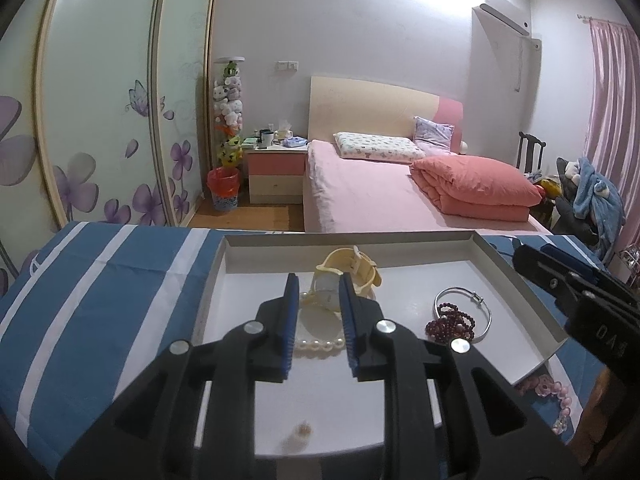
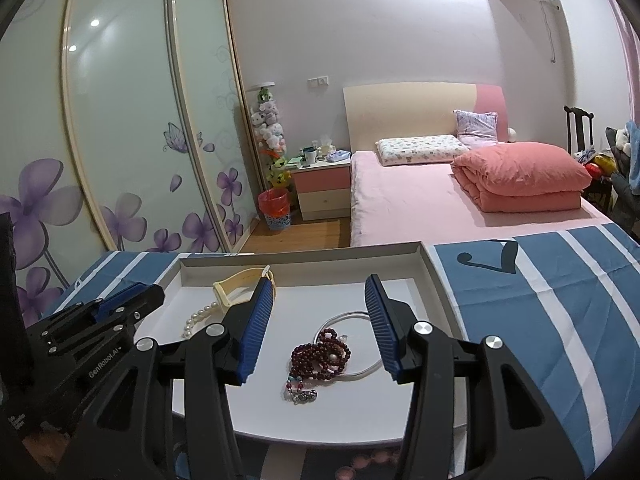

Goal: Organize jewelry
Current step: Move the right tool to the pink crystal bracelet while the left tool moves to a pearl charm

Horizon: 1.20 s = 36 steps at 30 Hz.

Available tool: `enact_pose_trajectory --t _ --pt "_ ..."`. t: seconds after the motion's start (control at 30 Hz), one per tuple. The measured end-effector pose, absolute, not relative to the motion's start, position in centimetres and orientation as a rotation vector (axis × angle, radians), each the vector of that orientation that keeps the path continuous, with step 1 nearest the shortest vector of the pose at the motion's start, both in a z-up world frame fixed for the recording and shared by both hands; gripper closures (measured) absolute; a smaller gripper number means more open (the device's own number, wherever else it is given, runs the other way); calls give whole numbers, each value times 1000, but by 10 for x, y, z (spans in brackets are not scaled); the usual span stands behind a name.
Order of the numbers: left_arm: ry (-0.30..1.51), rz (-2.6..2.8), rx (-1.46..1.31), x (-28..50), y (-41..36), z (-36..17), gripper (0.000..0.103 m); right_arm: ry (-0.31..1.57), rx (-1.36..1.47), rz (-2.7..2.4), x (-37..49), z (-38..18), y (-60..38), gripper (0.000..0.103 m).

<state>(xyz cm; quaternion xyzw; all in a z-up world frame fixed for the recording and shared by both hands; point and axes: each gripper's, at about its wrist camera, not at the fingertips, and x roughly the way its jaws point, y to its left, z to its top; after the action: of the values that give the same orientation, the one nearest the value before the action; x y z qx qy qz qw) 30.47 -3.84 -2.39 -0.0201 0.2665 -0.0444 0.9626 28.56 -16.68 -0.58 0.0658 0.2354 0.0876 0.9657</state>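
A shallow white tray (image 1: 348, 236) lies on a blue and white striped cloth (image 1: 100, 280). In it are a cream strap watch (image 1: 352, 264), a pearl bracelet (image 1: 320, 346), a dark red bead bracelet (image 1: 450, 322) and a silver bangle (image 1: 486, 308). My left gripper (image 1: 319, 282) hovers over the pearls and watch, its jaws a little apart and holding nothing. My right gripper (image 2: 319, 284) stands open above the red beads (image 2: 320, 356) and bangle (image 2: 366, 370), with nothing gripped. The right wrist view shows the watch (image 2: 240, 282) and pearls (image 2: 196, 320) at the left.
A pink bead string (image 1: 556, 396) lies on the cloth beside the tray's near right corner. A tiny pale piece (image 1: 302, 432) sits on the tray's near part. Beyond the table are a pink bed (image 1: 380, 200), a nightstand (image 1: 276, 172) and sliding wardrobe doors (image 1: 100, 120).
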Motion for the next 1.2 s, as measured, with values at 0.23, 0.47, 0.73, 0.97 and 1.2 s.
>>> enact_pose_trajectory --t 0.23,0.47,0.73,0.97,1.2 --pt "520 -90 -34 266 -17 -10 66 509 137 159 265 0 -184 54" --pt "545 -90 -61 211 16 -13 43 608 68 106 225 -17 -203 54" --pt "606 -87 -88 168 33 -28 22 715 91 37 203 -44 -229 54" --pt "627 -136 -71 151 20 -35 19 797 45 46 206 -60 -229 54" --pt "651 -180 -42 145 5 -42 19 883 13 55 227 -76 -222 54"
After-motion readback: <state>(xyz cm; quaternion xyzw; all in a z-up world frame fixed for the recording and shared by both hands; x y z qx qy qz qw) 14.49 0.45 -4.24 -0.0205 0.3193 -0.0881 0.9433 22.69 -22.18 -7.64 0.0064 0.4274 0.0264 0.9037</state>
